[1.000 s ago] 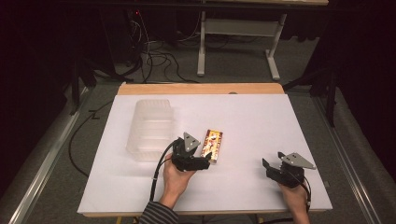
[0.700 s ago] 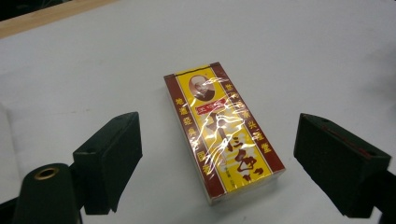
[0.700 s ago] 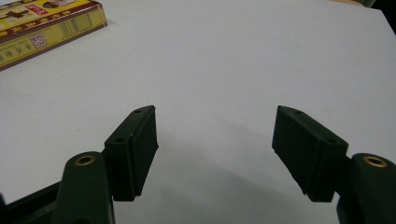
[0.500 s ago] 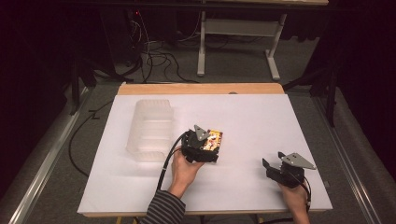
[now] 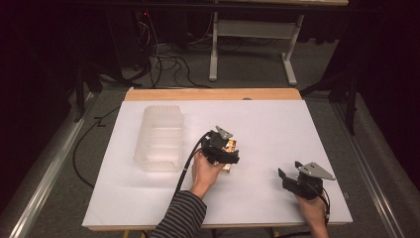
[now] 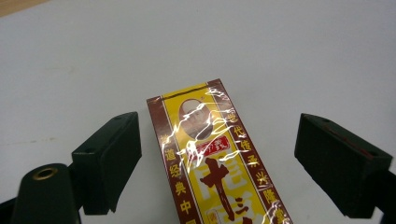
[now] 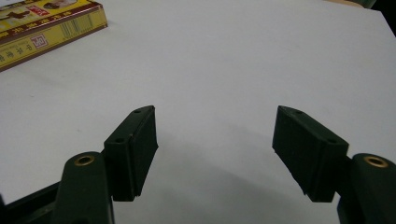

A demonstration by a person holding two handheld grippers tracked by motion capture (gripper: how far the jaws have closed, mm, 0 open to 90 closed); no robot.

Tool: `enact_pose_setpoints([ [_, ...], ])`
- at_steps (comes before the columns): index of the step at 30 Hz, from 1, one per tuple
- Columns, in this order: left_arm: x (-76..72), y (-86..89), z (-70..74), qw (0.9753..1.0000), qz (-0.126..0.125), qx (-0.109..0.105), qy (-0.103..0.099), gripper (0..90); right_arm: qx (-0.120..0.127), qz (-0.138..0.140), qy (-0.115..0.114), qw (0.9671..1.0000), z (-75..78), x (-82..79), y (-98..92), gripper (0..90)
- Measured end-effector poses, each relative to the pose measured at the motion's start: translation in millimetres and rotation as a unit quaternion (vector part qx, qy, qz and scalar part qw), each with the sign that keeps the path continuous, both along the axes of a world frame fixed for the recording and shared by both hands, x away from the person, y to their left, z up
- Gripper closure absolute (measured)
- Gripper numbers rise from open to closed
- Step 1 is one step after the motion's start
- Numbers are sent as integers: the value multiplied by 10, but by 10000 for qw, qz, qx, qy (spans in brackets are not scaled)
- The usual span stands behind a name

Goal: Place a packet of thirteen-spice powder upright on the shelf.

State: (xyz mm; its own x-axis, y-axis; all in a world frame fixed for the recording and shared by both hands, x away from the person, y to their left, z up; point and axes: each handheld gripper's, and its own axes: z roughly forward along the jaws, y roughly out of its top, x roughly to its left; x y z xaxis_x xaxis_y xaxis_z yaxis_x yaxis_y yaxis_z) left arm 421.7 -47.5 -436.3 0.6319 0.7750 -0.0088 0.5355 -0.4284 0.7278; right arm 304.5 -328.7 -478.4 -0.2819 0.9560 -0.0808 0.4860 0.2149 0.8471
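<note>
A long yellow and brown box [image 6: 210,158], wrapped in shiny film and printed with red characters, lies flat on the white table cover. My left gripper [image 6: 224,158] is open, one jaw on each side of the box with a gap to both. From above, the left gripper [image 5: 225,154] sits over the box [image 5: 231,147] and hides most of it. My right gripper [image 7: 219,140] is open above bare white surface with nothing between its jaws. It rests near the front right of the table [image 5: 288,178]. One end of the box [image 7: 42,23] shows far off in the right gripper view.
A clear plastic bin [image 5: 159,138] stands on the left part of the white table cover [image 5: 267,124], a little left of the box. The table's wooden back edge [image 5: 213,94] lies beyond. Cables and a desk frame are on the floor behind.
The left hand has carried its gripper forward and to the right, from beside the box to over it, with the jaws now straddling the box. The right gripper has not moved.
</note>
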Motion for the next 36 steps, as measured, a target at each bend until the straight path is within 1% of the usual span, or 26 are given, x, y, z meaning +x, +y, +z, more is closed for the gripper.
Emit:
enact_pose_setpoints([
  [3, 64, -25, -50, 9999, 112, -33, 86, 153, 27, -11, 36, 10000, 0, 1, 0, 311],
  [6, 113, -41, -103, 9996, 171, -51, 217, 152, -2, 29, 13, 10000, -2, 6, -1, 312],
  [11, 183, -84, -196, 9990, 230, 76, 365, 153, 9, 18, 19, 10000, -1, 4, 0, 312],
  [16, 229, -114, -250, 9984, 309, 88, 464, 164, 25, 0, 37, 10000, -1, 4, 0, 311],
  [20, 252, -137, -302, 9977, 366, 147, 553, 177, 0, 29, 29, 10000, -2, 6, 1, 311],
  [23, 255, -148, -324, 9975, 399, 224, 535, 195, 10, 24, 28, 10000, -2, 3, 2, 311],
  [27, 240, -160, -318, 9978, 384, 217, 503, 232, 6, 22, 25, 10000, 0, 3, -2, 311],
  [33, 212, -171, -305, 9980, 373, 300, 410, 317, 3, 38, 33, 10000, 0, 4, -1, 311],
  [36, 210, -168, -302, 9980, 365, 312, 416, 322, 6, 25, 38, 10000, -1, 2, 3, 311],
])
